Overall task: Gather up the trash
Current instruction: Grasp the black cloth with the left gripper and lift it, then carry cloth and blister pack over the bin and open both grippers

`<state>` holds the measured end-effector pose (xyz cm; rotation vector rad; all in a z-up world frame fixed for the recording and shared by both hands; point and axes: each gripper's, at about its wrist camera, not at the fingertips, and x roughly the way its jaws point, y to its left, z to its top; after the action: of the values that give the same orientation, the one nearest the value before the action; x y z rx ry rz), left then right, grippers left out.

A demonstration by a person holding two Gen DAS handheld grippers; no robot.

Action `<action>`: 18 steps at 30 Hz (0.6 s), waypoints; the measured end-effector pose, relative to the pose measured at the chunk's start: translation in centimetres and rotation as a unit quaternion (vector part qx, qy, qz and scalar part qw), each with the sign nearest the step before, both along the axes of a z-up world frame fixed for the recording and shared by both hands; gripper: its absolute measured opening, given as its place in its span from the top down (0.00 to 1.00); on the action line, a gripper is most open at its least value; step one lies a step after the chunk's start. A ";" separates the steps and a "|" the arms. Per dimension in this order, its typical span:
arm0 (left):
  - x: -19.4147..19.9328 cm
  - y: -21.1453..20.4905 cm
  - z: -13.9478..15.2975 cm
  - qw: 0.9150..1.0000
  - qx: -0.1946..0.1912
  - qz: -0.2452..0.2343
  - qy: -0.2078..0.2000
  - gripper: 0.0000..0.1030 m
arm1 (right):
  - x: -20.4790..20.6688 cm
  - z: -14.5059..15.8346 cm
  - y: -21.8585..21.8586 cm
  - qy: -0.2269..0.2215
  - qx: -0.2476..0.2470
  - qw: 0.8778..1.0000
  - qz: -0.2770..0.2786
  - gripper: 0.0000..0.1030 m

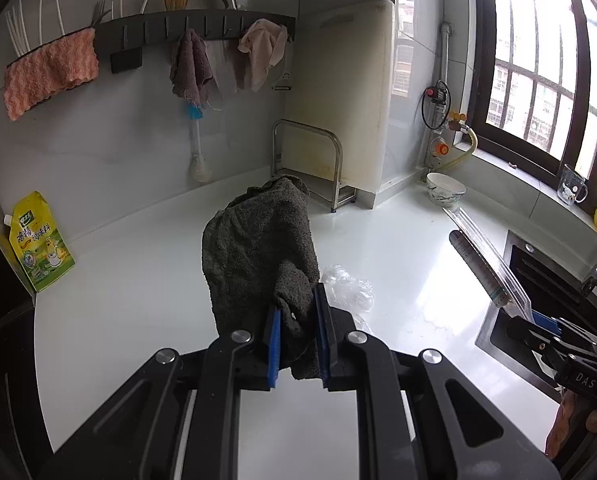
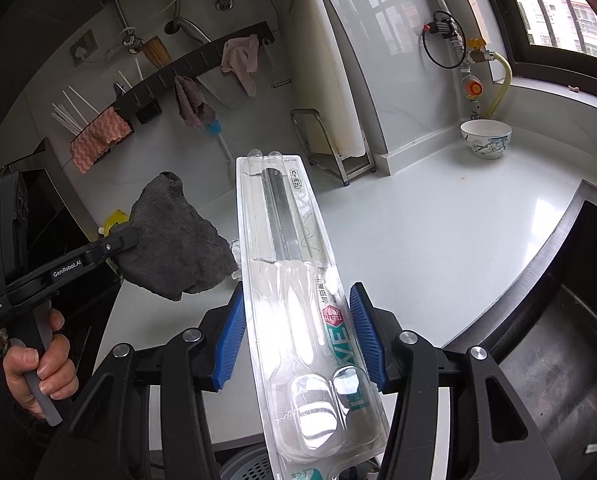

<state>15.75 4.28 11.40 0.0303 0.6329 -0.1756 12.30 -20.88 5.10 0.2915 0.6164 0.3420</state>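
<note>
Blue pads of the left tongs sit lowest in the left wrist view, pinched narrow on a fold of the grey rag, which hangs off them above the white surface. That rag is soft and limp; it drapes and sags, so a bunched fold near its edge gives the surest hold, and it will not slip much against the ribbed pads. Just right of the rag, on the surface, lies a crumpled clear bag: very light, thin, slick, likely to flutter or slide, so I judge it best pinched at a gathered wrinkle. Further right of the rag, the long clear pack slants up from the right tongs at the sink's edge. A yellow pouch leans on the wall, well left of the rag, and a bowl stands beyond the pack.

Blue pads flank the pack in the right wrist view, where the right tongs stand half wide, closed on its two long edges. It is a stiff, glossy blister pack, light yet long, so it can lever or slide in the grip; holding near its middle looks steadier than near the end. Left of the pack, a hand holds the left tongs, with the rag dangling from them. The bowl stands far right of the pack, by the wall.
</note>
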 end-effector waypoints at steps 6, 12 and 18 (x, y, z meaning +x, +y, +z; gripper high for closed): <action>-4.9 0.4 -0.4 1.000 -0.010 -0.013 0.002 0.86 | -3.3 -0.2 0.7 0.000 -0.001 1.000 -0.005 0.52; -9.6 -0.2 -1.3 1.000 -0.008 -0.029 -0.002 0.86 | -6.7 -0.8 1.7 0.004 -0.013 1.000 -0.005 0.52; -13.8 -0.6 -2.5 0.999 -0.012 -0.044 0.003 0.86 | -10.4 -1.5 2.2 0.004 -0.017 1.000 -0.008 0.52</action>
<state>1.94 3.64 8.88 0.0343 0.6354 -0.2682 1.95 -18.66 3.64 0.2657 0.6277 0.3159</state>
